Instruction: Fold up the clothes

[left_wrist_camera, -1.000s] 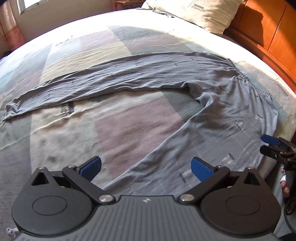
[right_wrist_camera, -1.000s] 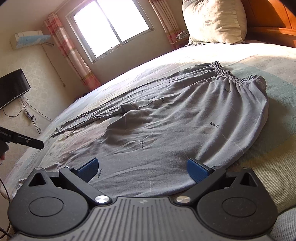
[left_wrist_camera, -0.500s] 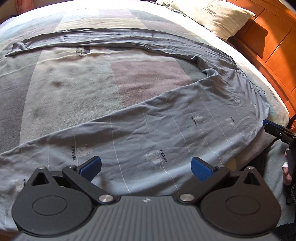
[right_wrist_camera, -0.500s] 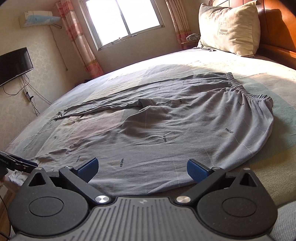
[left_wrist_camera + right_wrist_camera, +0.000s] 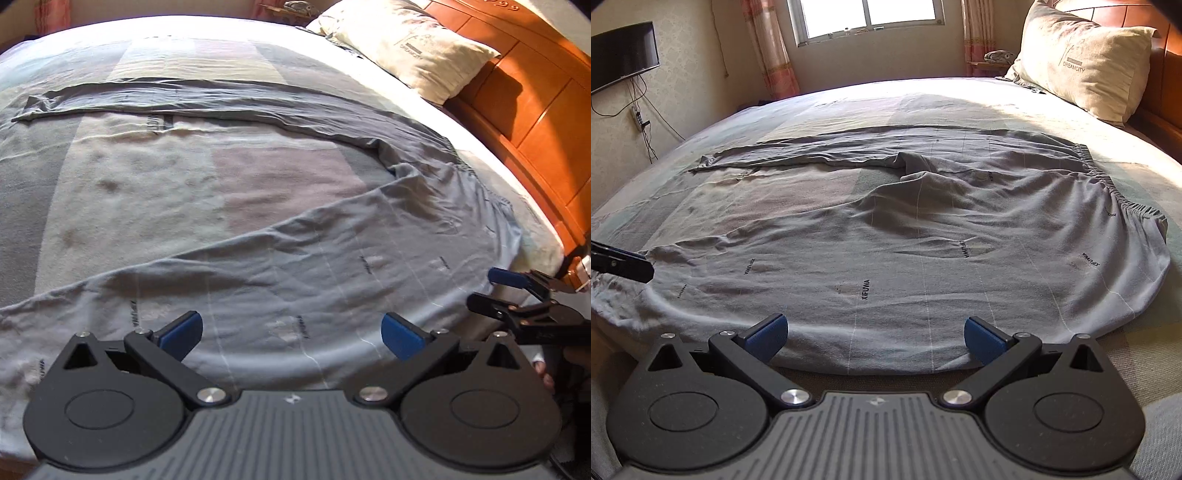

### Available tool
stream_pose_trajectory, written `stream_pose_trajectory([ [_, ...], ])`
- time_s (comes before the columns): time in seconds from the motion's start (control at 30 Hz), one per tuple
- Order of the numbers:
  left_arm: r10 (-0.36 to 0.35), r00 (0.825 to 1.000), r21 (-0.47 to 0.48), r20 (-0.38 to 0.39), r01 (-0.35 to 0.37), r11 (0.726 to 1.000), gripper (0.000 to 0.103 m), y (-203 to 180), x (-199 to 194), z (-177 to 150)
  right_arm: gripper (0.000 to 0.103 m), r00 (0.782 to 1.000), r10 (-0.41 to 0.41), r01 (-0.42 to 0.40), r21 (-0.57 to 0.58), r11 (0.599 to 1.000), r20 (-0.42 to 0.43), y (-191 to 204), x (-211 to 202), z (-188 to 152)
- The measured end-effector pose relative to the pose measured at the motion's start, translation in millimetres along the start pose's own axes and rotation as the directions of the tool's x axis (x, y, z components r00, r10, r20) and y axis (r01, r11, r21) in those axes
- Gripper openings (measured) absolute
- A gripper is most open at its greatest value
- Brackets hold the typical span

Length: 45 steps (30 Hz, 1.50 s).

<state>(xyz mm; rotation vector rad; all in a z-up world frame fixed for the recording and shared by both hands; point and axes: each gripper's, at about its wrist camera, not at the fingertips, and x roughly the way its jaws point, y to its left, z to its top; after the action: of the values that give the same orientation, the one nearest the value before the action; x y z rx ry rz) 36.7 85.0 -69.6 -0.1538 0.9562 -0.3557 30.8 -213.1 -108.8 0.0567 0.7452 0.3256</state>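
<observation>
Grey pants (image 5: 295, 266) (image 5: 923, 251) lie spread flat on the bed, legs apart in a V, the elastic waistband (image 5: 1108, 184) toward the headboard. My left gripper (image 5: 291, 332) is open over the near leg, nothing between its blue pads. My right gripper (image 5: 873, 334) is also open, hovering at the near edge of the pants by the hip. In the left wrist view the right gripper (image 5: 517, 291) shows at the right edge, beside the waist end. In the right wrist view a finger of the left gripper (image 5: 620, 264) reaches in near the cuff of the near leg.
A patchwork bedsheet (image 5: 147, 177) covers the bed. A cream pillow (image 5: 1086, 62) leans on the wooden headboard (image 5: 535, 92). A window (image 5: 864, 14) with curtains, a wall TV (image 5: 620, 55) and cables are at the far side. A person's hand (image 5: 543, 373) shows low right.
Both grippers have drawn back and swung their view; the left one has shifted along the near leg toward the cuff end. The pants have not moved. Both stay open.
</observation>
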Motion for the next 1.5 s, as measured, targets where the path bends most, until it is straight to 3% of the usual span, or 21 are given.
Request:
stream_pose_trajectory([
  [0.07,-0.003,1.0,0.049,-0.001,0.003,0.999,0.102,-10.1,8.0,-4.4,0.103,1.0,-0.008,0.008,0.008,1.0,-0.013,-0.5,4.4,0.6],
  [0.1,0.047,0.999,0.08,-0.001,-0.047,0.996,0.102,-12.5,14.8,-5.0,0.103,1.0,-0.013,0.013,0.01,1.0,-0.018,-0.3,5.8,0.8],
  [0.17,0.212,0.977,0.113,-0.008,-0.21,0.971,0.102,-5.5,31.3,-2.1,0.103,0.999,-0.031,0.031,0.003,1.0,-0.028,0.5,8.0,0.4],
  [0.2,0.262,0.965,0.099,-0.013,-0.259,0.961,0.103,2.6,36.9,0.4,0.103,0.999,-0.04,0.04,-0.004,0.999,-0.031,1.1,8.7,-0.1],
  [0.23,0.256,0.967,0.053,-0.005,-0.256,0.965,0.102,9.0,34.4,4.5,0.103,0.998,-0.048,0.048,-0.01,0.999,-0.031,1.7,8.6,-0.9],
  [0.33,0.162,0.987,-0.049,0.003,-0.161,0.986,0.102,9.5,20.6,13.9,0.103,0.998,-0.06,0.06,-0.006,0.998,-0.022,0.3,5.9,-1.6],
  [0.43,0.097,0.995,0.003,0.013,-0.098,0.995,0.102,-16.7,16.9,12.4,0.103,0.998,-0.06,0.061,0.031,0.998,-0.006,-5.3,3.2,0.9],
  [0.5,0.018,1.0,0.011,0.007,-0.018,1.0,0.102,-36.2,17.9,10.5,0.103,0.998,-0.056,0.056,0.065,0.996,-0.002,-10.2,2.9,2.5],
  [0.6,-0.16,0.987,-0.051,-0.021,0.159,0.986,0.102,-54.0,24.6,6.8,0.103,0.999,-0.05,0.049,0.11,0.993,0.003,-17.4,1.4,3.4],
  [0.7,-0.244,0.968,-0.101,-0.057,0.237,0.966,0.102,-64.6,39.1,7.2,0.103,0.999,-0.044,0.041,0.149,0.988,0.016,-24.2,-2.0,3.7],
  [0.8,-0.232,0.969,-0.125,-0.087,0.221,0.967,0.102,-64.2,55.9,9.6,0.103,0.999,-0.036,0.032,0.182,0.983,0.015,-31.0,-3.5,3.7],
  [0.87,-0.246,0.967,-0.148,-0.057,0.236,0.96,0.102,-57.4,61.7,15.8,0.103,0.999,-0.033,0.029,0.195,0.98,0.017,-34.5,-5.2,3.3],
  [0.93,-0.246,0.967,-0.215,-0.064,0.227,0.95,0.102,-52.9,65.4,27.1,0.103,0.999,-0.028,0.023,0.204,0.979,0.022,-37.8,-7.5,2.5],
  [1.07,-0.219,0.972,-0.219,-0.083,0.197,0.956,0.102,-60.7,63.7,38.1,0.103,0.999,-0.015,0.008,0.238,0.971,0.028,-47.5,-11.7,0.6],
  [1.27,-0.366,0.922,-0.259,-0.129,0.325,0.91,0.102,-83.5,70.1,30.2,0.103,0.999,0.001,-0.013,0.296,0.955,0.041,-62.3,-18.0,-2.5],
  [1.33,-0.332,0.932,-0.267,-0.144,0.287,0.92,0.102,-81.6,82.3,28.5,0.103,0.999,0.006,-0.018,0.309,0.951,0.043,-64.9,-19.3,-3.3],
  [1.4,-0.351,0.93,-0.283,-0.105,0.311,0.907,0.102,-75.2,87.0,33.5,0.103,0.999,0.011,-0.025,0.316,0.948,0.045,-66.0,-20.3,-3.5],
  [1.5,-0.328,0.941,-0.302,-0.087,0.289,0.909,0.102,-72.1,87.7,45.8,0.103,0.999,0.014,-0.029,0.314,0.949,0.048,-65.3,-21.1,-3.5],
])
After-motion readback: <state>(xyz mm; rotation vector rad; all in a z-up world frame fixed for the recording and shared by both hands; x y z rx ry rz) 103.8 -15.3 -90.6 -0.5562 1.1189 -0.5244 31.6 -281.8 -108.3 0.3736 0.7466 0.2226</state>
